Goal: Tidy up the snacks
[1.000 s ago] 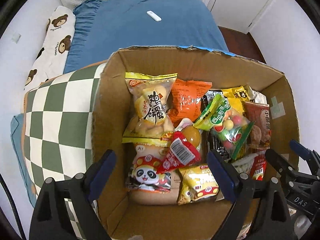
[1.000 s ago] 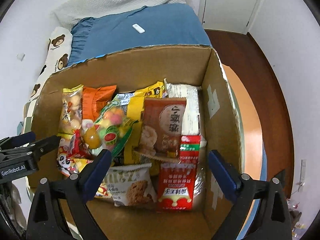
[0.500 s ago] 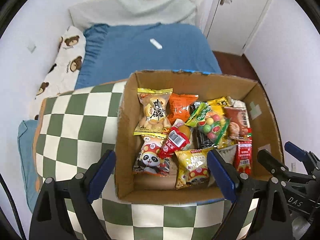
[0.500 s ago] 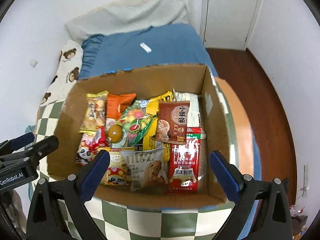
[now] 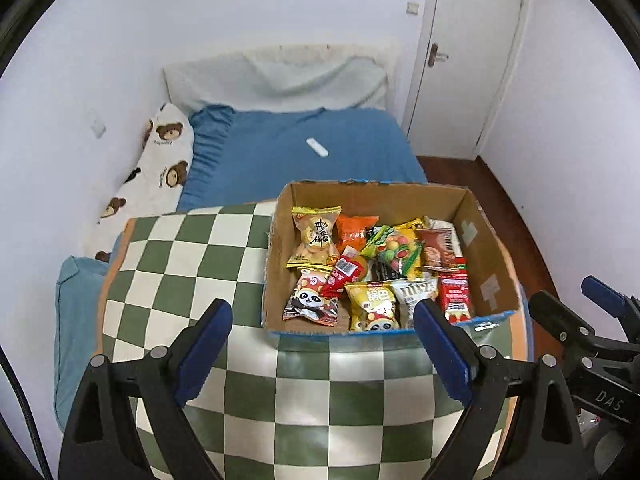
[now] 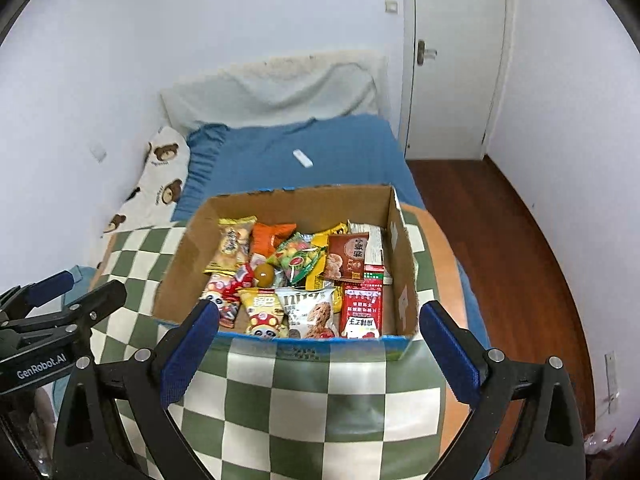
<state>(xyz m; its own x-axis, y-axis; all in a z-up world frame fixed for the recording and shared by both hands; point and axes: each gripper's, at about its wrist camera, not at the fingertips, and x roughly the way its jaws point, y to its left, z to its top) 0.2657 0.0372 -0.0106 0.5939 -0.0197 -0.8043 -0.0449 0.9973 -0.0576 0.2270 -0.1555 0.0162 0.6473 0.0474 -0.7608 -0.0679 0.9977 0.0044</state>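
"GenRobot.AI" stands in white on the left tongs (image 6: 52,292) seen from the right wrist, "DAS" on the right tongs (image 5: 576,304) seen from the left, and "nuz" on a grey cookie packet (image 6: 310,312).

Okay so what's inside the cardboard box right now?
The cardboard box holds overlapping snack packets: a red packet, a cookie bag, an orange bag. Whatever lies beneath them is covered.
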